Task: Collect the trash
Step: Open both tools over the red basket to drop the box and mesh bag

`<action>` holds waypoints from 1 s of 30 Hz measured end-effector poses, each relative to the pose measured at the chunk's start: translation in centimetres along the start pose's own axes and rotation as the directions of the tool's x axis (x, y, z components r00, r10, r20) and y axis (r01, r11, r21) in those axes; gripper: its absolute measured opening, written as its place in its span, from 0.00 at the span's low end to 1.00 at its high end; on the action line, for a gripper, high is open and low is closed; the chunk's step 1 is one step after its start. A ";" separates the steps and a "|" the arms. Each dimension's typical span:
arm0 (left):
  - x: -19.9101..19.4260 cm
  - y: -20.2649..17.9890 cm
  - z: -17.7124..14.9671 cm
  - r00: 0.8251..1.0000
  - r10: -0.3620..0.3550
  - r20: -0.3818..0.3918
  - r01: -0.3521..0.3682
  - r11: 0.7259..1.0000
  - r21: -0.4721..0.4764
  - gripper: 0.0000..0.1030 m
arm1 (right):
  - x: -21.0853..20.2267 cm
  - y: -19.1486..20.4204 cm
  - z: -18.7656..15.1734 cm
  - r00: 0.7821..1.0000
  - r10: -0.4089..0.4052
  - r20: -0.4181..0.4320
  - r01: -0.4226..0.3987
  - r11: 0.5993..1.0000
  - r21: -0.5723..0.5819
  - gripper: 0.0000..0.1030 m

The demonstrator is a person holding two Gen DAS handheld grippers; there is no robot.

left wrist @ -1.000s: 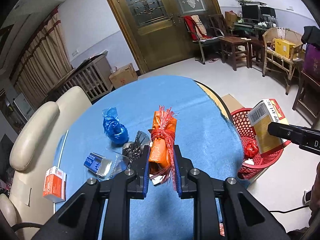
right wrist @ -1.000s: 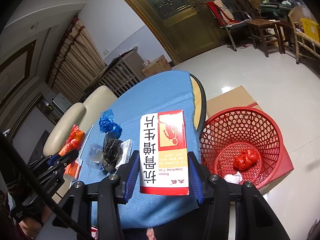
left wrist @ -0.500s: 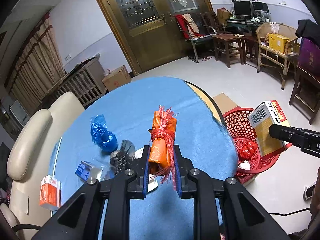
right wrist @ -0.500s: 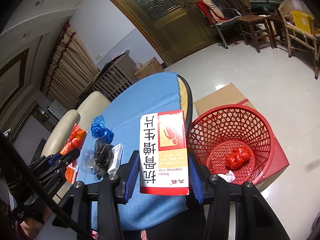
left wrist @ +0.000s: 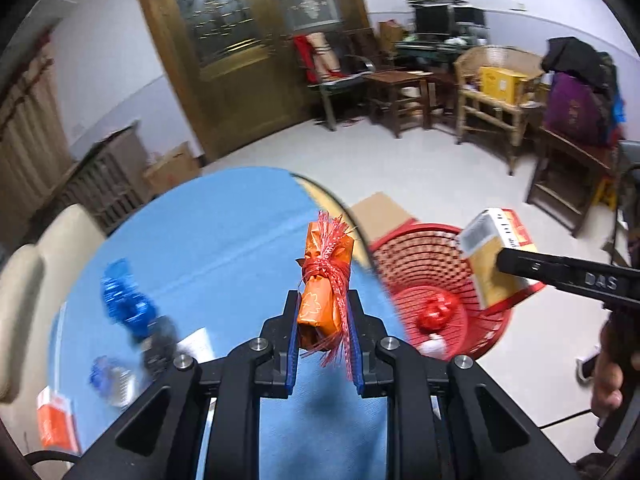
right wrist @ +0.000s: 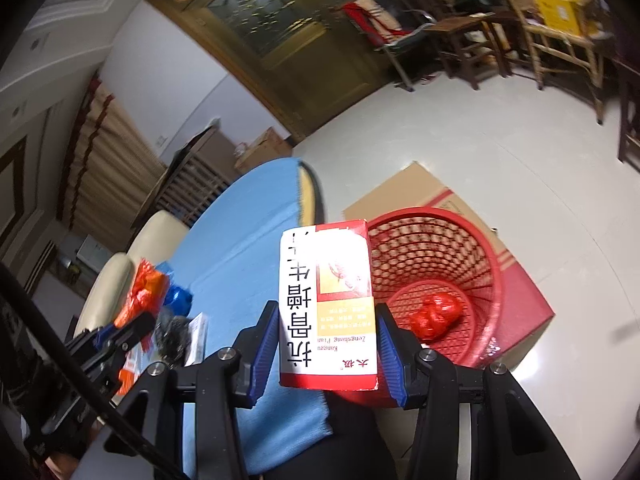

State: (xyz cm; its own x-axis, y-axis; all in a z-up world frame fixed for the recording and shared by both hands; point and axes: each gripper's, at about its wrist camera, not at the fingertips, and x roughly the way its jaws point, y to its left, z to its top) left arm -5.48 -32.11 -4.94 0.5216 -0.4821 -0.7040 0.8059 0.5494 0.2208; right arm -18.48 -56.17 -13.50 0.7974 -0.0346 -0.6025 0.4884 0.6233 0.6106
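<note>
Our left gripper [left wrist: 322, 328] is clamped on an orange plastic wrapper bound with red netting [left wrist: 325, 292] above the round blue-clothed table [left wrist: 224, 240], while our right gripper [right wrist: 327, 354] grips a white-and-red cardboard box [right wrist: 326, 304] just beside the red plastic mesh basket [right wrist: 448, 256] on the floor.

The red basket [right wrist: 448, 280] stands open-topped on the floor just beside the round blue table [right wrist: 240, 232]; above its rim the air is free. A red wad [right wrist: 436, 314] lies inside it, with bare room around. Chairs stand well beyond the basket
</note>
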 end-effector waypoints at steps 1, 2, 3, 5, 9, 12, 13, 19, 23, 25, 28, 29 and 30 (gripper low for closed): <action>0.4 -0.3 0.2 1.000 -0.028 -0.002 0.028 1.000 0.002 0.21 | 0.0 -0.6 0.1 1.000 -0.006 0.000 0.006 1.000 0.017 0.48; 0.9 -0.7 0.3 0.998 -0.058 -0.009 0.058 0.998 0.002 0.21 | 0.1 -1.1 0.3 1.000 -0.010 -0.001 0.010 1.000 0.027 0.48; 1.4 -1.0 0.4 0.996 -0.087 -0.016 0.087 0.996 0.002 0.21 | 0.1 -1.5 0.4 1.000 -0.016 -0.001 0.016 0.999 0.037 0.48; 2.4 -1.7 0.7 0.990 -0.134 -0.035 0.134 0.991 0.001 0.22 | 0.2 -2.6 0.5 1.000 -0.031 -0.001 0.031 0.998 0.060 0.48; 4.3 -3.2 1.4 0.975 -0.213 -0.067 0.214 0.977 0.007 0.23 | 0.5 -4.1 0.6 0.999 -0.041 -0.015 0.042 0.993 0.106 0.49; 5.5 -4.1 2.0 0.965 -0.249 -0.079 0.250 0.968 0.013 0.28 | 1.0 -5.1 0.5 0.999 -0.047 -0.028 0.050 0.990 0.135 0.50; 5.8 -4.3 2.1 0.964 -0.252 -0.087 0.254 0.967 0.017 0.40 | 1.2 -5.3 0.4 0.998 -0.047 -0.028 0.051 0.988 0.147 0.52; 6.0 -3.8 2.0 0.968 -0.237 -0.080 0.238 0.971 0.002 0.60 | 1.8 -5.5 0.5 0.999 -0.035 -0.040 0.042 0.981 0.189 0.64; 4.4 -2.4 0.6 0.974 -0.218 -0.061 0.219 0.976 0.014 0.60 | 1.3 -4.9 1.0 0.998 -0.049 -0.026 0.053 0.985 0.166 0.64; 3.2 -1.3 -0.5 0.979 -0.198 -0.048 0.199 0.980 0.024 0.60 | 1.2 -4.5 1.2 0.998 -0.054 -0.026 0.058 0.987 0.153 0.64; 0.9 1.1 -2.9 0.990 -0.142 -0.018 0.143 0.989 0.036 0.60 | 1.5 -3.2 1.6 0.997 -0.070 -0.032 0.073 0.989 0.127 0.64; 0.0 2.2 -3.9 0.993 -0.115 -0.012 0.115 0.993 0.032 0.60 | 1.7 -2.6 1.7 0.997 -0.073 -0.035 0.077 0.990 0.120 0.64; -0.5 3.0 -4.6 0.995 -0.098 -0.007 0.098 0.995 0.024 0.60 | 1.8 -2.1 1.8 0.996 -0.075 -0.038 0.079 0.990 0.113 0.64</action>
State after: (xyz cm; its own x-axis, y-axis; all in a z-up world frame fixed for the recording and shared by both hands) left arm -4.58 -27.04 -7.06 0.4382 -0.5284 -0.7272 0.8596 0.4828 0.1672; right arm -17.40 -58.97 -14.97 0.7446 -0.0519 -0.6655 0.5867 0.5264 0.6154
